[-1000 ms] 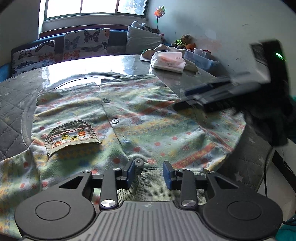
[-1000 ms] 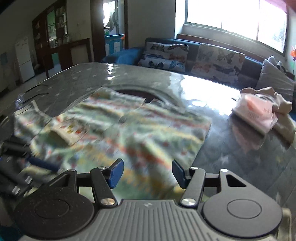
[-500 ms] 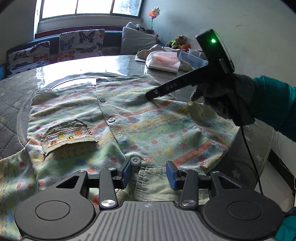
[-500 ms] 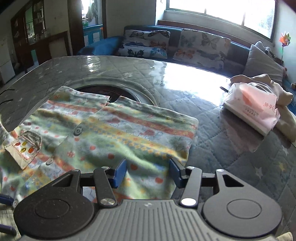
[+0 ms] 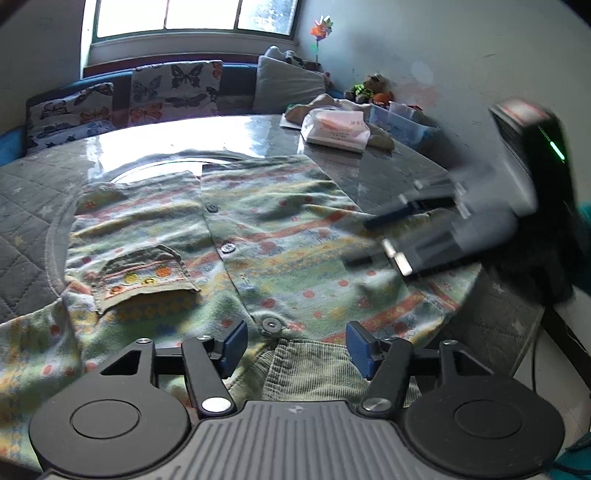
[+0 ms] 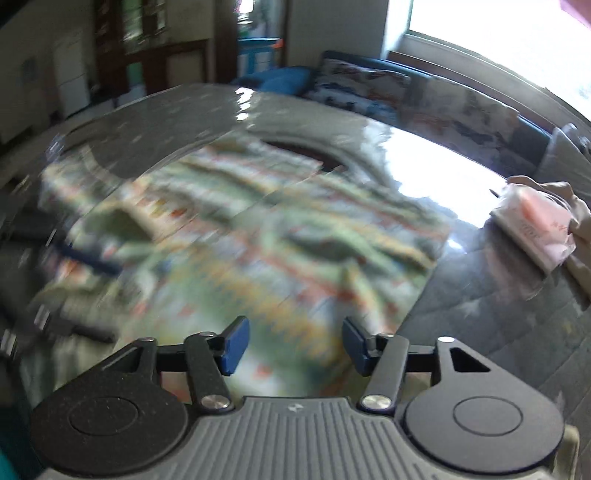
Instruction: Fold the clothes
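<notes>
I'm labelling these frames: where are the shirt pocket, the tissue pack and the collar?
shirt pocket [image 5: 144, 275], left wrist view, embroidered front.
tissue pack [image 5: 338, 127], left wrist view, top face.
collar [image 5: 310, 363], left wrist view, ribbed middle.

One patterned shirt [image 5: 280, 236] spread flat on one quilted table [image 5: 26, 206], with one flapped pocket [image 5: 144, 273] and three buttons showing down the front: one upper [image 5: 211, 207], one middle [image 5: 228, 247], one at the near edge [image 5: 271, 325]. One green corduroy piece [image 5: 314, 365] at the near edge, partly under the shirt. One tissue pack [image 5: 334, 127] at the far side. One clear plastic box [image 5: 400, 122] beside it. One pinwheel [image 5: 320, 29] by the wall. One soft toy [image 5: 369, 86], possibly more, too small to count. Two butterfly cushions [image 5: 173, 88] and one grey cushion [image 5: 286, 83] along the sofa.
</notes>
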A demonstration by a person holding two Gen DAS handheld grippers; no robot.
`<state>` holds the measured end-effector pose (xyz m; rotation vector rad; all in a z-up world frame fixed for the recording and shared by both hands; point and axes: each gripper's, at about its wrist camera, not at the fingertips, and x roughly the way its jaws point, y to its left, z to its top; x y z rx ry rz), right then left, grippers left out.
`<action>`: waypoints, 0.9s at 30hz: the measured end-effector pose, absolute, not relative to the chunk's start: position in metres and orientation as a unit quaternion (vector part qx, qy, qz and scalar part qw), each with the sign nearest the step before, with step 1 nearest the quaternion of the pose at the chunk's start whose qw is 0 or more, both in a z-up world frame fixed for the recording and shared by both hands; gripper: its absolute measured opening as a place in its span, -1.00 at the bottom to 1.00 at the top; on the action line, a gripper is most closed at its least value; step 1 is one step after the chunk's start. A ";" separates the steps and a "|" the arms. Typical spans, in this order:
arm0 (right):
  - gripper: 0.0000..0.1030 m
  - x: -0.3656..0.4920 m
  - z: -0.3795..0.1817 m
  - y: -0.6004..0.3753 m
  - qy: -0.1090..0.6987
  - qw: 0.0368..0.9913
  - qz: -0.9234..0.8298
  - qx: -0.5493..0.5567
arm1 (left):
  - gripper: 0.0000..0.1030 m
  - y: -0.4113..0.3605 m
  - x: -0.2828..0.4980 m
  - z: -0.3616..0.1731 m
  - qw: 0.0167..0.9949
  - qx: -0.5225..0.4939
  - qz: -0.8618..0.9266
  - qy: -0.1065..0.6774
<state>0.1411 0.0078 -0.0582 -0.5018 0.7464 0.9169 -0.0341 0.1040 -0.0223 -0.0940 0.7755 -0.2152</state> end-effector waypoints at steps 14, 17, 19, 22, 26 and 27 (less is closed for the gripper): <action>0.18 0.079 -0.054 -0.020 0.314 0.816 0.437 -0.210 | 0.21 0.112 -0.070 -0.022 0.922 -0.093 -0.076 0.368; 0.18 0.078 -0.062 -0.020 0.323 0.814 0.435 -0.210 | 0.21 0.112 -0.071 -0.028 0.917 -0.108 -0.087 0.374; 0.18 0.078 -0.066 -0.020 0.328 0.813 0.433 -0.210 | 0.21 0.109 -0.072 -0.033 0.915 -0.108 -0.091 0.377; 0.18 0.076 -0.060 -0.022 0.322 0.817 0.433 -0.204 | 0.21 0.107 -0.077 -0.027 0.920 -0.108 -0.094 0.366; 0.18 0.072 -0.047 -0.019 0.308 0.817 0.446 -0.196 | 0.25 0.115 -0.093 -0.011 0.931 -0.095 -0.080 0.342; 0.18 0.071 -0.045 -0.018 0.307 0.815 0.451 -0.194 | 0.26 0.118 -0.095 -0.011 0.932 -0.095 -0.074 0.342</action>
